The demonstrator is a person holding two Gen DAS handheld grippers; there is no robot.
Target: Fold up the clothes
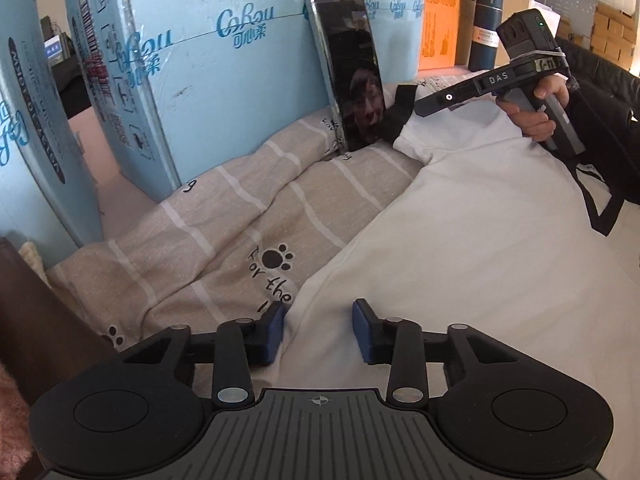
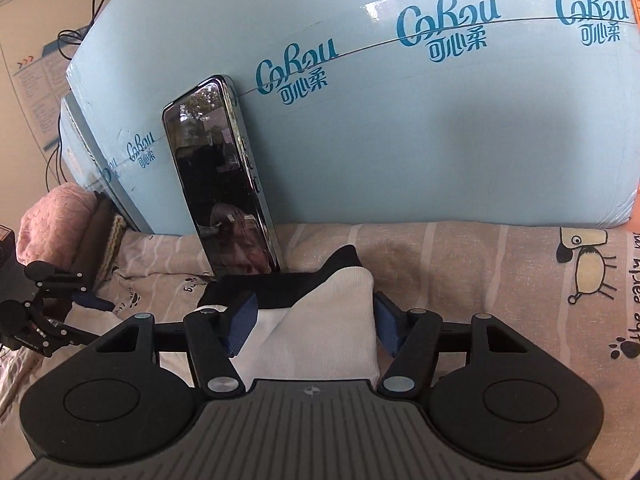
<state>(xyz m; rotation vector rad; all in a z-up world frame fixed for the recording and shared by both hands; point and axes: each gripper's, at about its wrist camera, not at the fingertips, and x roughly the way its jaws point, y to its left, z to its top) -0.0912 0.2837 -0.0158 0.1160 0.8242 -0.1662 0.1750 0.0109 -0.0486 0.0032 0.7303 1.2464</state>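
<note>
A white garment (image 1: 460,240) with black trim lies spread on a beige striped bedsheet (image 1: 224,224). My left gripper (image 1: 319,330) is open, its blue pads straddling the garment's left edge at the near side. My right gripper (image 2: 316,326) is open, with a white sleeve corner (image 2: 332,320) and its black cuff (image 2: 280,284) between the pads. In the left wrist view the right gripper's body (image 1: 500,80) shows at the far right over that sleeve; its fingertips are hidden there. The left gripper also shows in the right wrist view (image 2: 86,312).
A black phone (image 1: 352,72) leans upright against a large light-blue carton (image 1: 224,80), just behind the sleeve; it also shows in the right wrist view (image 2: 224,184). A second blue carton (image 1: 32,140) stands left. A pink blanket (image 2: 52,220) and a dark bottle (image 1: 486,28) sit at the edges.
</note>
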